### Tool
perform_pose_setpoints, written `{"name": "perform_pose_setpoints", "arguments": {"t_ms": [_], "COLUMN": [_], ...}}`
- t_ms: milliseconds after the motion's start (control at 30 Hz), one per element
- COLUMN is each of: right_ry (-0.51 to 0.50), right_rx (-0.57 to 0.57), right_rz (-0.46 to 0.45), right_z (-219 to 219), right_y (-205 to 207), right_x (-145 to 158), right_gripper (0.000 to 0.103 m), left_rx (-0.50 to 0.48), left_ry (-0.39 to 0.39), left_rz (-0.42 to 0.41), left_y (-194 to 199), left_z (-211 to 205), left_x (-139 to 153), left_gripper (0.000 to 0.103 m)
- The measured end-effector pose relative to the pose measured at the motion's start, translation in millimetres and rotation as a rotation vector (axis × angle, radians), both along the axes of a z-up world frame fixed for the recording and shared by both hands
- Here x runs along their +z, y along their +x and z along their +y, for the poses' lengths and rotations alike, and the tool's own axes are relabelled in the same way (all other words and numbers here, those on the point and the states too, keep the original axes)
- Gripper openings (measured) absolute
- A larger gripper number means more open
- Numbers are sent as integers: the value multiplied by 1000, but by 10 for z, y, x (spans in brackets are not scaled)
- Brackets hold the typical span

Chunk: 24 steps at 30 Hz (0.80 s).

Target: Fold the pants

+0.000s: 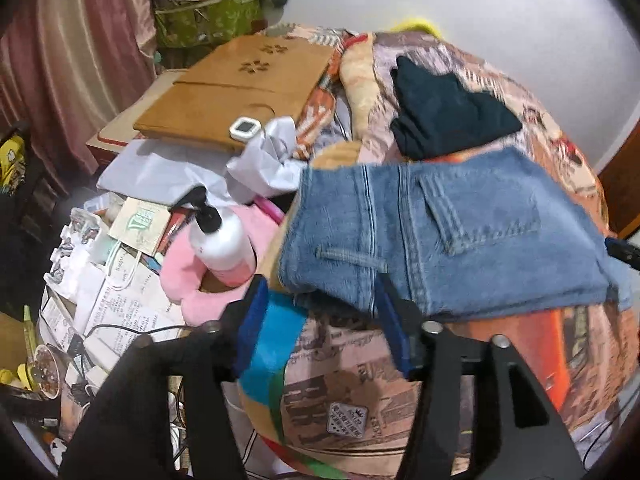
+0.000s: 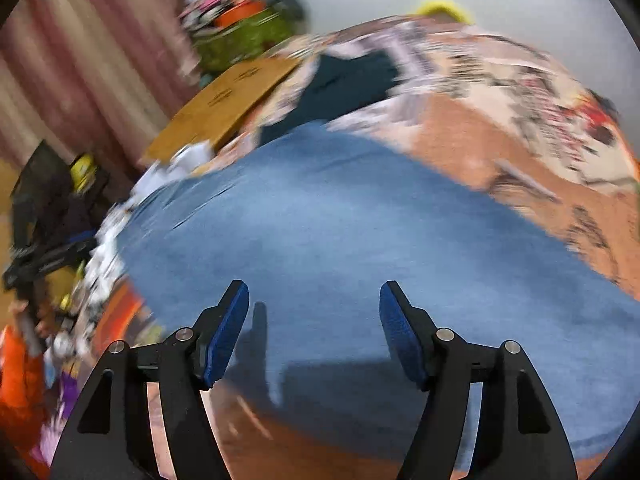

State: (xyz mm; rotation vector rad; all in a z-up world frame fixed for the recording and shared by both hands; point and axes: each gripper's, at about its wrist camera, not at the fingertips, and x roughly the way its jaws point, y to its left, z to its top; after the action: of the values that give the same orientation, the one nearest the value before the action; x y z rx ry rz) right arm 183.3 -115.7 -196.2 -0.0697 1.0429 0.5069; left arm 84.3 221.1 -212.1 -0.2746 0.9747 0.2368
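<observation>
Blue denim pants lie folded on a patterned bedspread, back pocket and belt loop up. My left gripper is open at the near left edge of the waistband, its jaws on either side of the hem and empty. In the right wrist view, which is blurred by motion, the denim fills the middle. My right gripper is open just above the cloth and holds nothing.
A dark folded garment lies beyond the pants. A wooden lap tray, white paper, a pump bottle on a pink cushion, and loose papers crowd the left. Pink curtains hang at the far left.
</observation>
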Motion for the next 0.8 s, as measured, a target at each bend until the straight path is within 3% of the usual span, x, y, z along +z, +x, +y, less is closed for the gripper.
{"name": "perform_pose_setpoints", "arguments": {"t_ms": [67, 133, 200, 267, 433, 633, 800], "right_ry": [-63, -118, -119, -74, -43, -97, -33], "right_rx": [-72, -144, -198, -252, -280, -258, -361], "right_rz": [-15, 3, 59, 79, 131, 111, 44], "right_z": [-172, -360, -575, -820, -1162, -1440, -1919], "right_y": [137, 252, 314, 289, 130, -190, -426], "right_x": [-94, -241, -413, -483, -533, -405, -120], "right_gripper": [66, 66, 69, 78, 79, 79, 79], "left_rx": [15, 18, -1, -18, -124, -254, -350], "left_ry": [22, 54, 51, 50, 27, -7, 38], "left_rz": [-20, -35, -26, -6, 41, 111, 109], "left_y": [44, 148, 280, 424, 887, 1330, 1530], "left_z": [2, -36, -94, -173, -569, -1171, -1664], "left_x": [89, 167, 177, 155, 10, -207, -174], "left_gripper": [81, 88, 88, 88, 88, 88, 88]}}
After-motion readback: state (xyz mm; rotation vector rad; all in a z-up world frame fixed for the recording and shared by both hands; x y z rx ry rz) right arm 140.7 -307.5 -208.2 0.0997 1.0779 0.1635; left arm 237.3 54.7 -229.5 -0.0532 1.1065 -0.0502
